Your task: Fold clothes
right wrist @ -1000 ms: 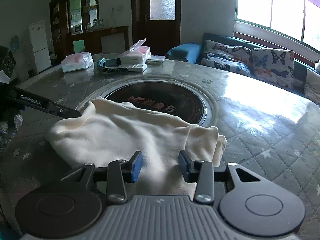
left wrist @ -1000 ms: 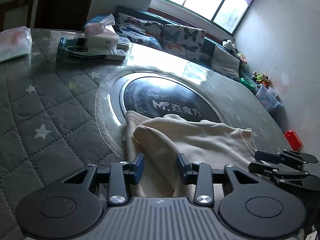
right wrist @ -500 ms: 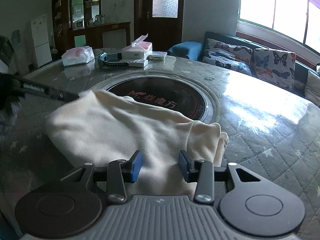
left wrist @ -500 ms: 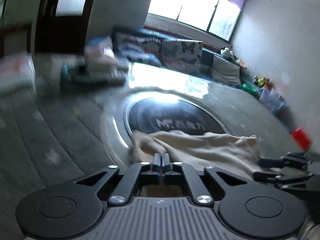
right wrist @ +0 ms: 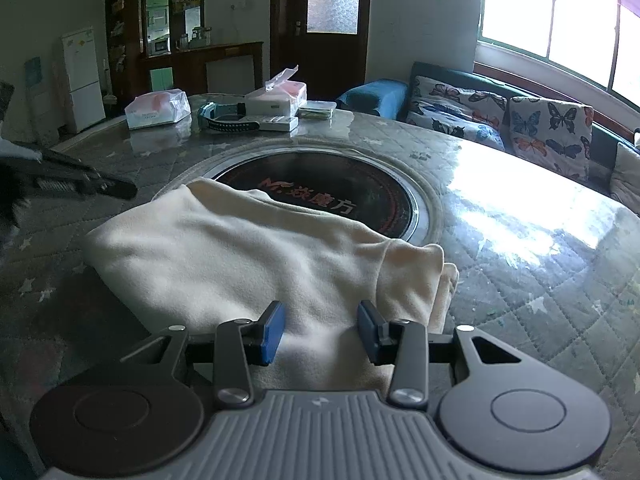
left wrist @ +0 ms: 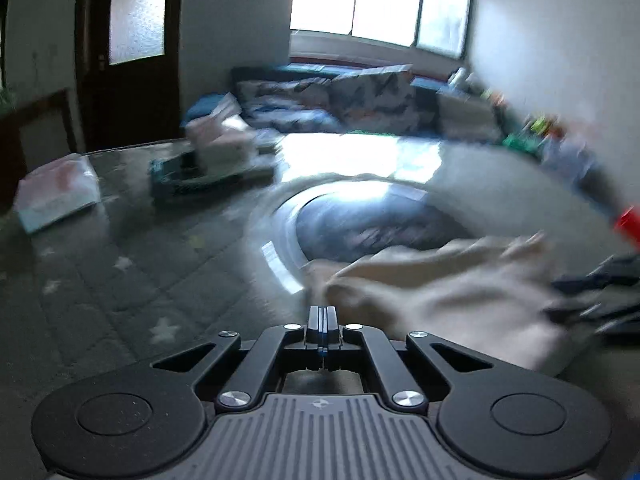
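Note:
A cream garment (right wrist: 248, 264) lies folded on the round quilted table (right wrist: 520, 272), partly over the dark centre disc (right wrist: 340, 196). My right gripper (right wrist: 320, 332) is open at the garment's near edge. The cloth runs flat between its blue pads (right wrist: 272, 334) and is not pinched. My left gripper (left wrist: 321, 316) is shut, and its view is blurred by motion. The garment (left wrist: 440, 280) lies just beyond and to the right of its tips. In the right wrist view the left gripper (right wrist: 120, 190) stands slightly left of the garment's far corner, apart from it. The right gripper (left wrist: 592, 300) shows as a dark blur.
At the table's far side are a tissue pack (right wrist: 158, 110), a white tissue box (right wrist: 276, 94) and a blue strap-like item (right wrist: 224, 120). A sofa with butterfly cushions (right wrist: 520, 120) runs beyond the table on the right, under the window. A fridge (right wrist: 82, 80) and a dark door (right wrist: 320, 28) stand behind.
The left gripper's jaws went from open over the garment to shut, and it lifted, rolled and drew back from the corner. The right gripper stayed where it was.

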### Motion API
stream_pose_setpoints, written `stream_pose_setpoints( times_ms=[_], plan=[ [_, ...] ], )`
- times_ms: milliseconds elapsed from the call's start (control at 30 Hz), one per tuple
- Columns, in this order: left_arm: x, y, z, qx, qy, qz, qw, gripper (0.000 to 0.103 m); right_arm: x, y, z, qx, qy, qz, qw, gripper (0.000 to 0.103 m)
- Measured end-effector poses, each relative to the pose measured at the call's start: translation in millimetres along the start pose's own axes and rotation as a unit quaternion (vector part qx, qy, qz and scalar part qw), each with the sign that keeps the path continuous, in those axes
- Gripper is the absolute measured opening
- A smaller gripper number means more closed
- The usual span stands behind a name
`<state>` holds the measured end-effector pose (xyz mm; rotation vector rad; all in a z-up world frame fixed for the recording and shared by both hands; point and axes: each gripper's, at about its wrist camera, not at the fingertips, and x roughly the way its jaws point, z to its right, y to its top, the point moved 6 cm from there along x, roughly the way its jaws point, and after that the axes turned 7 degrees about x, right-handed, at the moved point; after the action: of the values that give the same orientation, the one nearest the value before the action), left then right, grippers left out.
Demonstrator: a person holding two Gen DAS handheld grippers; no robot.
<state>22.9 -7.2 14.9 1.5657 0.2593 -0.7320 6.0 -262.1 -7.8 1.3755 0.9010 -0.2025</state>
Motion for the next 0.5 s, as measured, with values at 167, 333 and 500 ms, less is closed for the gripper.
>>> stream_pose_setpoints(
  times_ms=[167,333,500],
  plan=[
    [-7.0,5.2,38.2,0.018,-0.075,0.010,0.9970,0.003,-2.6,3.4,-3.7,-0.002,0.001,0.008,1.000,0.045],
    [13.8,-19.1,39.3,0.034,-0.046,-0.040,0.9975,0.004,-3.0,2.0,-4.3,0.001,0.002,0.009,1.000,0.046],
    [13.6,-27.5,19.3,0.011,-0.038,-0.043,0.9983,0.004,-0.4,-3.4,-1.5,0.002,0.003,0.001,1.000,0.046]
  ],
)
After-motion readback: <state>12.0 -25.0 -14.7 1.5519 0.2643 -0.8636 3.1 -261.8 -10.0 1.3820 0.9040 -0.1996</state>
